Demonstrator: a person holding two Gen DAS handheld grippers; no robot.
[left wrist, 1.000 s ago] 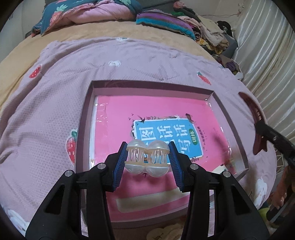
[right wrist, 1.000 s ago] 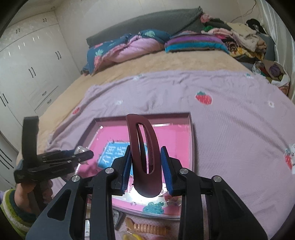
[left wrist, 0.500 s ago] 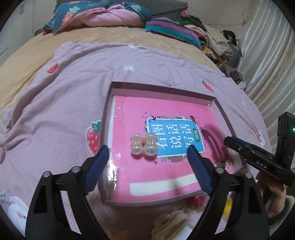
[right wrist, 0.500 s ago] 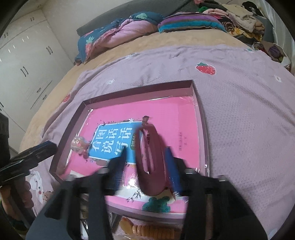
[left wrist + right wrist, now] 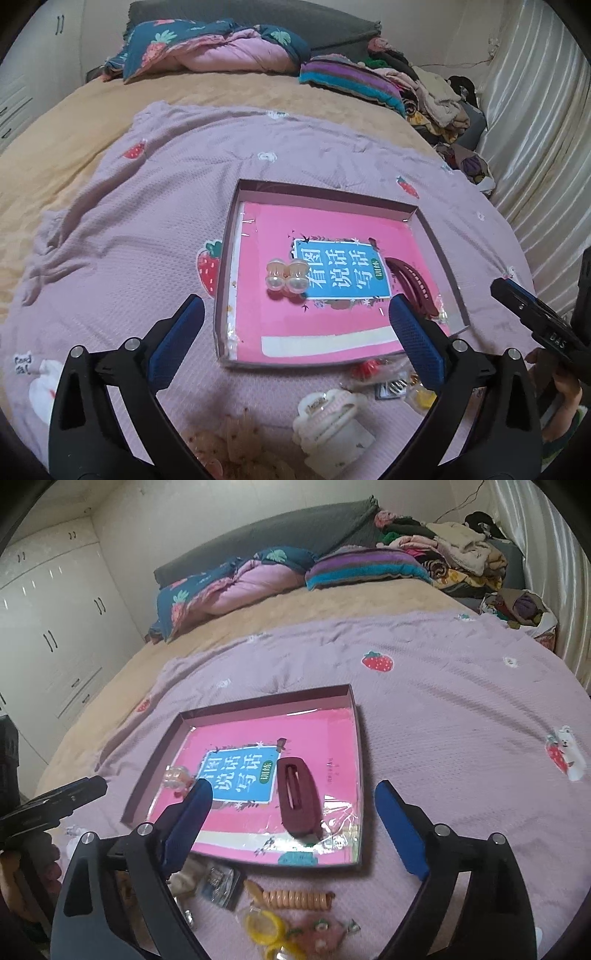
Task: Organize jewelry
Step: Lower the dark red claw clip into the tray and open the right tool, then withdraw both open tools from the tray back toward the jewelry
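A shallow mauve box (image 5: 226,258) (image 5: 355,716) with a pink printed bottom lies on the lilac blanket. A pearly double hair clip (image 5: 287,278) (image 5: 176,775) lies in its left part. A dark red hair clip (image 5: 298,800) (image 5: 412,282) lies in its right part. My left gripper (image 5: 293,341) is open and empty, back from the box's near edge. My right gripper (image 5: 293,825) is open and empty, above the box's near edge, with the red clip between and beyond its fingers.
Loose accessories lie on the blanket in front of the box: a white claw clip (image 5: 328,410), an orange spiral hair tie (image 5: 295,899), yellow rings (image 5: 264,925), a small packet (image 5: 219,882). Pillows and piled clothes lie at the bed's far end.
Both grippers opened and pulled back. The left one let go of the pearly clip and the right one let go of the red clip; both clips now lie in the box.
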